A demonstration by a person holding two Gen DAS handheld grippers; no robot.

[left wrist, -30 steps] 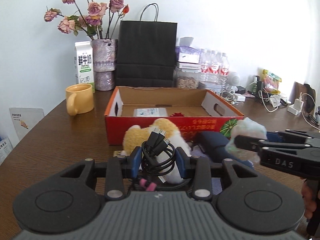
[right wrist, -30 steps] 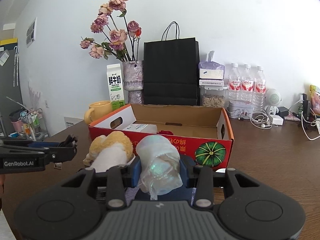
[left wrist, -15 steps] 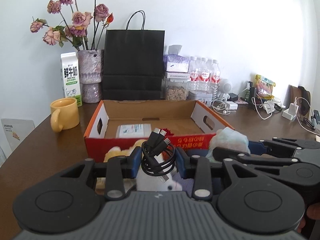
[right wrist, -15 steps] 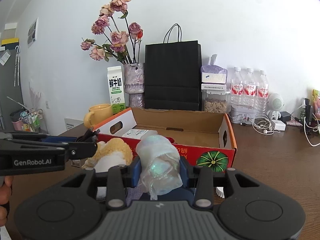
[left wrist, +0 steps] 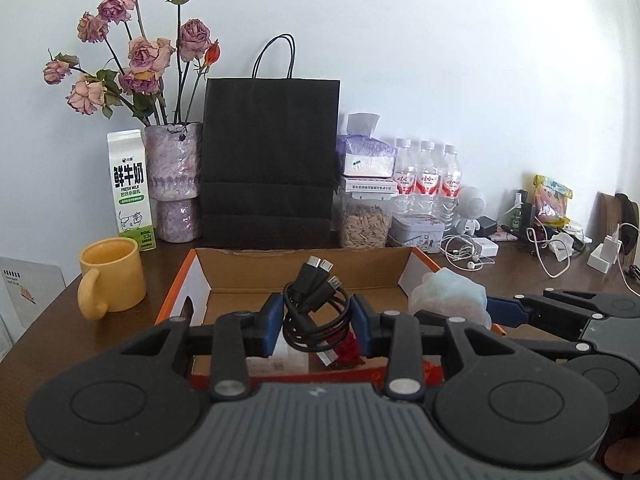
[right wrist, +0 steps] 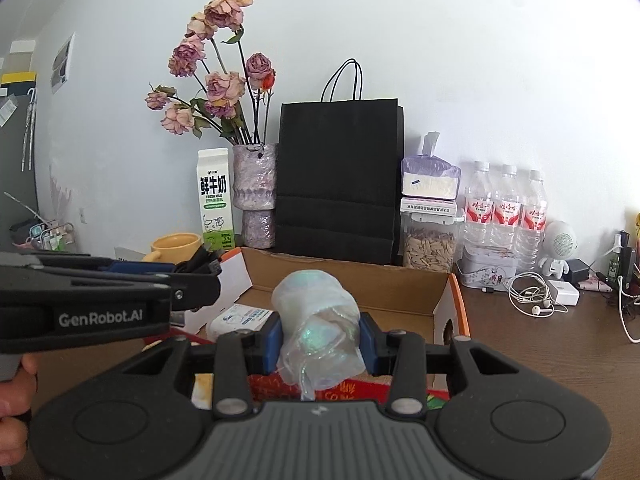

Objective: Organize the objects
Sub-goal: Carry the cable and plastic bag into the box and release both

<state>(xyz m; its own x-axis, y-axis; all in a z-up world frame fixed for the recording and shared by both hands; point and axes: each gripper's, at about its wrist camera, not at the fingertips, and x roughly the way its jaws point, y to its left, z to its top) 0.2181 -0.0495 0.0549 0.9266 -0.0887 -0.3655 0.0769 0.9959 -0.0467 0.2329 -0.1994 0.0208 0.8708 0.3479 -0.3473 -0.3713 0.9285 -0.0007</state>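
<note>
A lived-in home: a brown wooden table (left wrist: 52,344) against a white wall, its back edge crowded with dried pink roses (left wrist: 136,56), a white-and-green milk carton (left wrist: 129,184) and tangled white charger cables (left wrist: 556,248).

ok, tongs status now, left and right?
Left tongs: closed on the black cable bundle.
Right tongs: closed on the crumpled plastic wrap.

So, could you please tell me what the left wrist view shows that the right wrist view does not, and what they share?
Only the left wrist view shows the coiled black USB cable face-on between the left tool's blue pads, and the yellow snack packet far right. Only the right wrist view shows the white printed packet clearly inside the box, and a person's hand. Both show the red-and-orange cardboard box, yellow ceramic mug, black paper bag and the pale iridescent wrapped bundle gripped by the right tool.
</note>
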